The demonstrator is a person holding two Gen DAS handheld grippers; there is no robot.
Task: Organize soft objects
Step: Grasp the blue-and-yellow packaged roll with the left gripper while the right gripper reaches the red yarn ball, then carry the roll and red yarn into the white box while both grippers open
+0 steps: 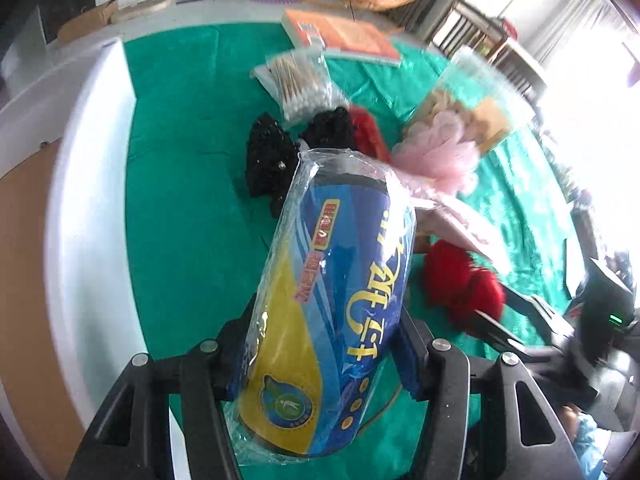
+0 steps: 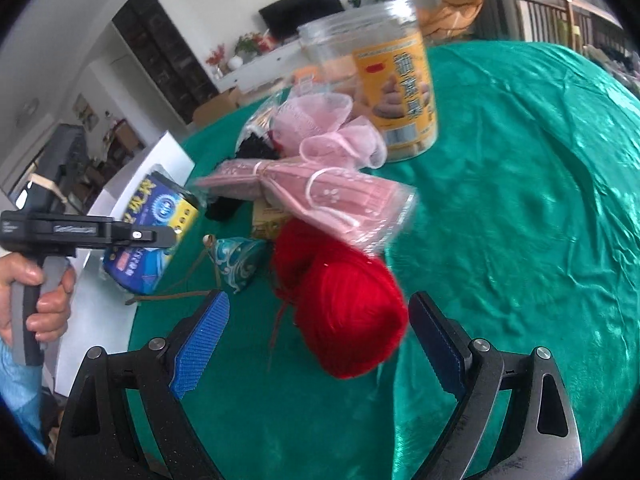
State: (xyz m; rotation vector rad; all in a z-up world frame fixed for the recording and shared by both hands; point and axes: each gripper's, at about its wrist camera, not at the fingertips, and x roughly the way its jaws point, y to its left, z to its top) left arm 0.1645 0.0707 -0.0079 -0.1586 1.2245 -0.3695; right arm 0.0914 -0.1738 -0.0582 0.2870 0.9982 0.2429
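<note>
Left gripper [image 1: 320, 356] clamps the blue-and-yellow wrapped pack [image 1: 332, 300], apparently mid-transfer towards the white box [image 1: 92, 160] at the table's edge; right gripper [image 2: 320, 344] stands open and empty before the red yarn ball [image 2: 348, 304], likely next.

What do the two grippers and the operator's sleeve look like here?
Both are black plastic frames with silver screw heads. The right gripper has blue ribbed pads. The left gripper, seen from the side, has a grey pistol handle and small white lettering. The sleeve is light blue.
</note>
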